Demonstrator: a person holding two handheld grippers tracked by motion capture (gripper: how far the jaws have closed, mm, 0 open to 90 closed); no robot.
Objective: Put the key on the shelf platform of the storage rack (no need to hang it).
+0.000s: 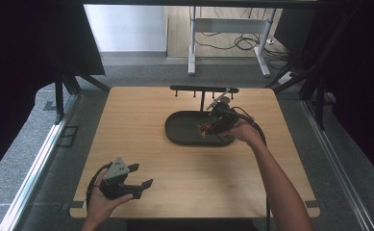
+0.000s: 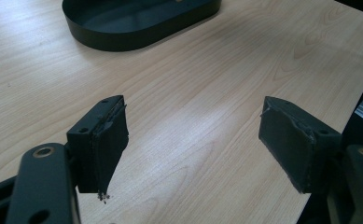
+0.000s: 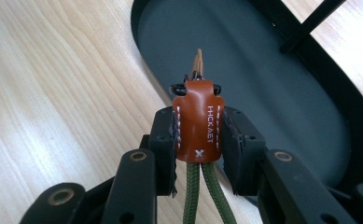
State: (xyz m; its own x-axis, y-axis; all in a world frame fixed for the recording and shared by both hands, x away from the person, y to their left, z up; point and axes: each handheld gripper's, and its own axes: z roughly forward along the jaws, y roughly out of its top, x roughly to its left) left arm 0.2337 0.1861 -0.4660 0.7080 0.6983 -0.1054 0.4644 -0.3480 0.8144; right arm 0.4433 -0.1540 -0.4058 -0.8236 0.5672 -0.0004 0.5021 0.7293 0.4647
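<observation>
R gripper (image 3: 198,140) clamped on brown leather key fob (image 3: 198,122) w/ green cord (image 3: 200,193) hanging below the jaws; small black ring at fob's top. Fob held just over near rim of black oval tray (image 3: 272,74), tray sits mid-table (image 1: 141,120) in front of a black hook rack (image 1: 203,89). L gripper (image 1: 139,177) low near front edge, well apart from tray, jaws wide apart, nothing between them.

Light: even, soft, from above; bench (image 1: 175,159) evenly lit, far floor brightest.
Edges: left and right sides of high view sunk in darkness.
Shadows: faint, short.
Focus: gripper views sharp near, slightly soft far; mild wide-angle bending.
</observation>
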